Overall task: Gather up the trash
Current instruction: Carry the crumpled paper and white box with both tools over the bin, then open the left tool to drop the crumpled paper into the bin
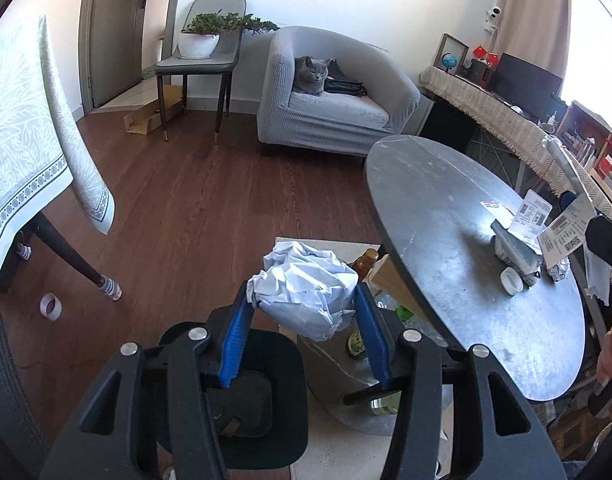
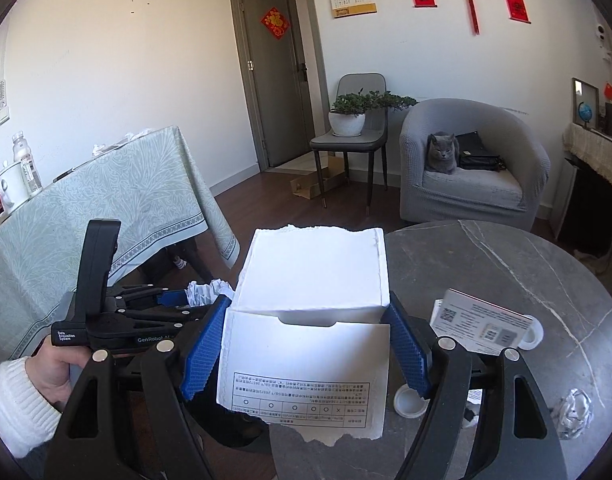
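In the left wrist view my left gripper [image 1: 303, 296] is shut on a crumpled white paper wad [image 1: 306, 292], held above a dark bin [image 1: 241, 396] on the floor. From the right wrist view, the same left gripper [image 2: 193, 298] and its wad [image 2: 207, 292] show at the left, held by a hand in a white sleeve [image 2: 21, 396]. My right gripper [image 2: 306, 306] is shut on a torn white carton [image 2: 310, 280] with printed text, over the edge of the round grey table [image 2: 506, 264]. On the table lie a QR-code card [image 2: 482, 320], white caps [image 2: 408, 402] and a foil ball [image 2: 572, 412].
A cat [image 1: 312, 76] sits in the grey armchair [image 1: 338, 120]. A chair with a potted plant [image 1: 199, 40] stands by the door. A cloth-covered table [image 1: 21, 140] is at the left, with a tape roll [image 1: 51, 306] on the floor. Bottles [image 1: 366, 264] stand under the round table [image 1: 446, 208].
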A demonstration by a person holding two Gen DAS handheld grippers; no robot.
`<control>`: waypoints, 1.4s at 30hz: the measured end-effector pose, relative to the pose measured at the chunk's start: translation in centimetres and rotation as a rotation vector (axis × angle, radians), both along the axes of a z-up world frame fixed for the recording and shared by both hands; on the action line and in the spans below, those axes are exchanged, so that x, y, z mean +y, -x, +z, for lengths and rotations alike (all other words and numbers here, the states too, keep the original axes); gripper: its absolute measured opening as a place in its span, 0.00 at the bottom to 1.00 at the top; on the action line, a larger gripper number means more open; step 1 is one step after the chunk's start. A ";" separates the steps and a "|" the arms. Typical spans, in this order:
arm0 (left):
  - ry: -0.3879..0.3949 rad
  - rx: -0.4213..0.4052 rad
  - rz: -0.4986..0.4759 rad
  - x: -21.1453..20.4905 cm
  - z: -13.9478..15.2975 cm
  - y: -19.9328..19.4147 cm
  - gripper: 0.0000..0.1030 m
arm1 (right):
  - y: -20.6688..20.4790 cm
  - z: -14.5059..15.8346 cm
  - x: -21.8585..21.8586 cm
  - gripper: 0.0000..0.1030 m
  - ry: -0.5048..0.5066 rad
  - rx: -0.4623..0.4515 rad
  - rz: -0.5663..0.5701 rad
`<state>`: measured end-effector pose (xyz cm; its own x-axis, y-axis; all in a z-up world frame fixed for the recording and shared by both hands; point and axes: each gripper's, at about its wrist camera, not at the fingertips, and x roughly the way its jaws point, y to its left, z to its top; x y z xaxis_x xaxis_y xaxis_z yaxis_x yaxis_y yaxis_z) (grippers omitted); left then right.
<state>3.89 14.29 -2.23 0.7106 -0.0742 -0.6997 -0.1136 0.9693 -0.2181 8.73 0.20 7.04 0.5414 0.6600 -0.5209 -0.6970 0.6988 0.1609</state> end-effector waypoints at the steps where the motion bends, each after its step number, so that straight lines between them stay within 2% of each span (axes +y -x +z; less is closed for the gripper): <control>1: 0.000 0.013 0.006 0.6 -0.5 0.1 0.52 | 0.0 -0.1 0.5 0.74 0.000 0.002 0.007; 6: 0.013 0.071 0.022 2.2 -2.7 0.2 0.52 | 0.3 -0.5 2.7 0.74 -0.002 0.016 0.050; 13: -0.026 0.154 0.010 3.2 -5.9 0.8 0.52 | 0.8 -1.9 6.3 0.74 0.001 0.061 0.115; 23: -0.047 0.276 0.020 5.2 -9.9 1.4 0.52 | 1.2 -4.7 10.8 0.74 0.094 0.102 0.146; 30: -0.032 0.371 0.016 6.0 -13.5 1.7 0.52 | 1.1 -7.3 13.9 0.74 0.156 0.160 0.167; 32: -0.006 0.401 0.006 6.3 -14.4 2.0 0.52 | 1.0 -8.0 14.6 0.74 0.171 0.179 0.169; 39: 0.001 0.450 0.010 7.5 -15.7 2.7 0.53 | 0.7 -9.8 16.8 0.74 0.206 0.221 0.178; 42: 0.003 0.452 0.016 7.9 -15.5 2.9 0.60 | 0.5 -10.7 17.4 0.74 0.232 0.238 0.176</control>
<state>0.98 22.19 -17.74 0.3351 -0.0684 -0.9397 -0.2131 0.9660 -0.1463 8.19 17.61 -3.71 0.2759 0.5819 -0.7650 -0.7721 0.6082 0.1841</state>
